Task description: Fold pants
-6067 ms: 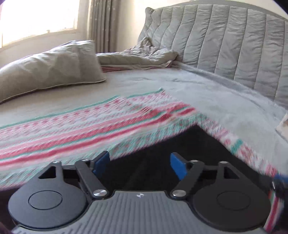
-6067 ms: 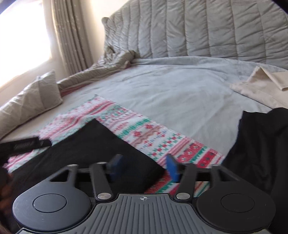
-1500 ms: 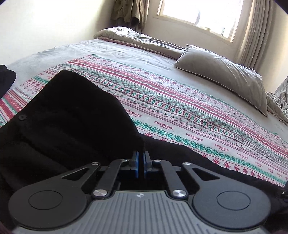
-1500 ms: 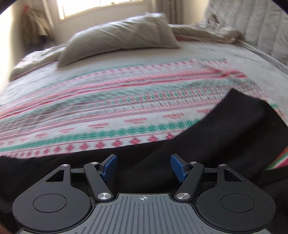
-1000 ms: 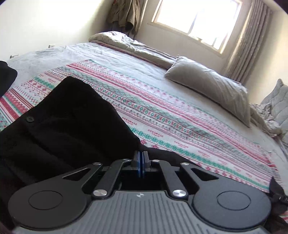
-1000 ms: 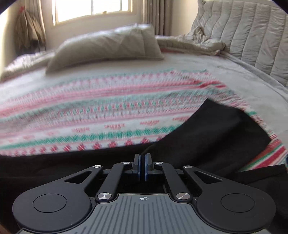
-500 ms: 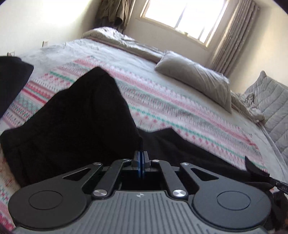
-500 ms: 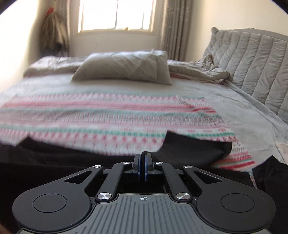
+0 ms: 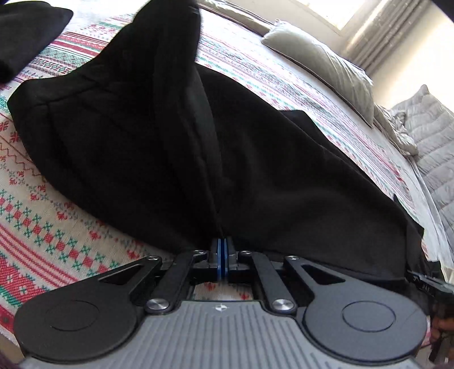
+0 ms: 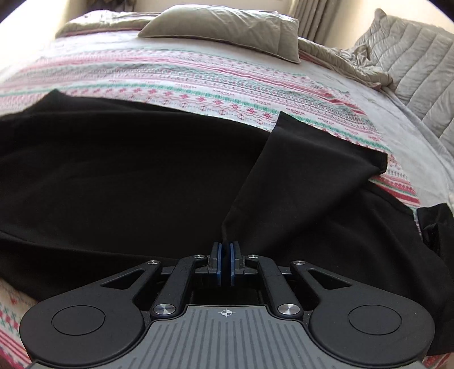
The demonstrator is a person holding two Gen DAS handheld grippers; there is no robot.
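We have the black pants [image 9: 255,159] spread on the patterned blanket [image 9: 42,232] (one leg being drawn over the other, we judge) and must next lay the pinched edge down flat. Left gripper [image 9: 222,249] clamps the cloth, angled downward; right gripper [image 10: 226,252], its jaws just parting slightly, pinches the fabric.

A patterned red, green and white blanket [image 10: 215,85] is spread over the bed; a grey pillow [image 10: 227,25] is laid beyond it, near a quilted headboard [image 10: 411,54]
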